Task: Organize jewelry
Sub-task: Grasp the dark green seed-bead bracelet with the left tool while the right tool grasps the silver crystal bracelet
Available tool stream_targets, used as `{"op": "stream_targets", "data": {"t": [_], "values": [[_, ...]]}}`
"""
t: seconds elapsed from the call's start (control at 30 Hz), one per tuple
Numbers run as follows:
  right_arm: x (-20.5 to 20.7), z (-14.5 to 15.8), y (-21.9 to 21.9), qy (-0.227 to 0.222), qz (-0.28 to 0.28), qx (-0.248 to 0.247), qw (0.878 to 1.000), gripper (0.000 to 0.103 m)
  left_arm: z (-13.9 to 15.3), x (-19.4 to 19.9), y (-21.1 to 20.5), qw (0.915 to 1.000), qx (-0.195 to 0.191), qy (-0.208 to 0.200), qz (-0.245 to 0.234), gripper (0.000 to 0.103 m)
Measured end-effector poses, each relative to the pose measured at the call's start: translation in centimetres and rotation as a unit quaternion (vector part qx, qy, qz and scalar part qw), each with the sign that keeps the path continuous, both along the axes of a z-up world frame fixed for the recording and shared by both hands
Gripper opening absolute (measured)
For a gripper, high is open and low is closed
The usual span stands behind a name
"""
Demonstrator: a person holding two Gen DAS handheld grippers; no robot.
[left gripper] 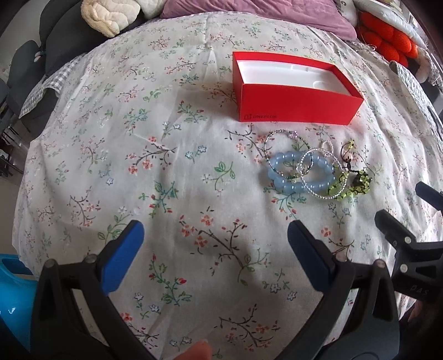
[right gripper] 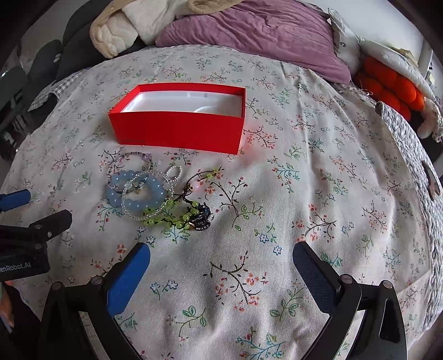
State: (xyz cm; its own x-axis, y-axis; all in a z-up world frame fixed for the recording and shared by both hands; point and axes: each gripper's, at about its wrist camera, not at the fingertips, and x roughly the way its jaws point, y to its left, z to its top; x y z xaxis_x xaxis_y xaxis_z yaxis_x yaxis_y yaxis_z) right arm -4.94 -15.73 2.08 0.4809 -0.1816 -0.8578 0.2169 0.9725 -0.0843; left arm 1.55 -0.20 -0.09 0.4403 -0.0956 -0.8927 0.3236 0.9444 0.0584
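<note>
A red open box (left gripper: 296, 102) with a white inside stands on the flowered bedspread; it also shows in the right wrist view (right gripper: 180, 133). In front of it lies a tangle of bracelets: a light blue bead bracelet (left gripper: 279, 181) (right gripper: 130, 203), thin clear bead rings (left gripper: 315, 191) (right gripper: 130, 213), a dark thin bead ring (left gripper: 270, 138) and a green bead strand with a dark charm (left gripper: 357, 185) (right gripper: 199, 216). My left gripper (left gripper: 216, 235) is open and empty, near and left of the pile. My right gripper (right gripper: 221, 259) is open and empty, near and right of it.
A purple pillow (right gripper: 257, 36), a cream blanket (left gripper: 108, 16) and an orange knitted cushion (right gripper: 393, 88) lie at the bed's far edge. A dark chair (left gripper: 25, 63) stands at the left. A blue object (left gripper: 13, 301) sits at the lower left.
</note>
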Motion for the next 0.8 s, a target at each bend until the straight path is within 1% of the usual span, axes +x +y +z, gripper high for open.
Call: {"op": "stream_targets", "data": {"t": [0.1,0.27,0.37,0.5,0.6,0.67,0.7,0.73,0.77,0.8], "values": [[0.1,0.8,0.2,0.007,0.0,0.001,1.0,0.103,0.3,-0.1,-0.2,0.9999,-0.006,0.005,-0.008,0.103],[0.9,2.0,-0.1,0.032,-0.003,-0.016,0.999,0.103,0.6,0.8,-0.4,0.9989,-0.023,0.034,-0.023,0.103],[1.7,2.5,-0.7,0.046,-0.002,-0.011,0.999,0.103,0.8,1.6,-0.8,0.9989,-0.009,0.035,-0.03,0.103],[3.2,2.6,-1.8,0.055,-0.006,-0.019,0.998,0.103,0.7,2.9,-1.6,0.9982,-0.001,0.044,-0.042,0.103],[3.9,2.1,-2.9,0.054,0.002,0.002,0.999,0.103,0.1,4.0,-2.1,0.998,0.011,0.041,-0.047,0.103],[4.2,1.6,-3.5,0.048,0.009,0.027,0.998,0.099,-0.7,4.7,-2.1,0.9976,0.015,0.046,-0.05,0.102],[4.3,1.4,-3.8,0.045,0.012,0.041,0.998,0.098,-1.1,5.1,-2.0,0.9973,0.016,0.051,-0.05,0.097],[4.5,1.2,-4.2,0.043,0.015,0.056,0.997,0.093,-1.6,5.7,-1.9,0.9967,0.014,0.062,-0.052,0.095],[4.9,1.0,-4.4,0.042,0.02,0.071,0.996,0.087,-1.9,6.1,-1.9,0.9959,0.01,0.072,-0.053,0.091],[5.3,0.9,-4.5,0.04,0.025,0.085,0.995,0.083,-2.0,6.7,-1.9,0.9951,0.003,0.082,-0.056,0.086]]}}
